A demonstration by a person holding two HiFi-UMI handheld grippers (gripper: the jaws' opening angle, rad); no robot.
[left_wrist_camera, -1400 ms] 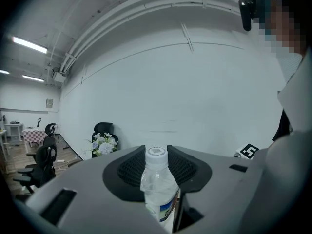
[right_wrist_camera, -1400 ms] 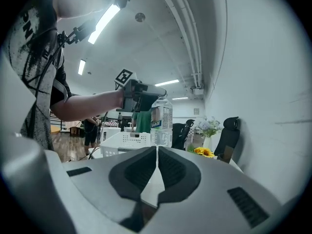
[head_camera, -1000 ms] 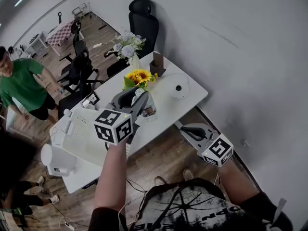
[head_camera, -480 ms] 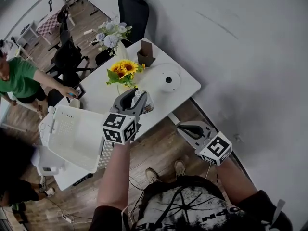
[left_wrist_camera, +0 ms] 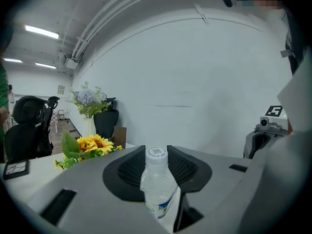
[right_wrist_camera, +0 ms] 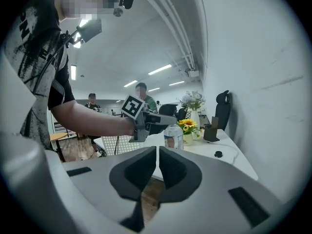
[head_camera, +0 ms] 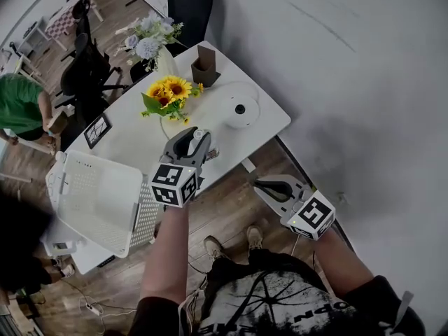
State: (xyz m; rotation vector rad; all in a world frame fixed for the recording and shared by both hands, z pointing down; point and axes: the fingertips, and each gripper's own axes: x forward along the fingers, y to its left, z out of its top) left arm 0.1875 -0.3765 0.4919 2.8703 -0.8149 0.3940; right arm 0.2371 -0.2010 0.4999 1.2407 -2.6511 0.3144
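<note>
Your left tool (left_wrist_camera: 156, 155) is clamped on the water bottle (left_wrist_camera: 159, 186), which stands upright between the pads with its cap up. From the head view it hangs over the near edge of the counter (head_camera: 129, 144). The sunflowers (head_camera: 166, 92) are at eleven o'clock and the white basket (head_camera: 94, 200) is at eight. At four o'clock your right tool (right_wrist_camera: 157, 152) is pinched closed on nothing, out over the floor. I'd call this the carry step. A set-down calls for bare counter underneath and a level bottle.

I am gripping a small clear plastic bottle (left_wrist_camera: 158, 191) in my left gripper (left_wrist_camera: 156, 151); it is standing upright, white cap on, a blue-edged label wrapping its lower body.
</note>
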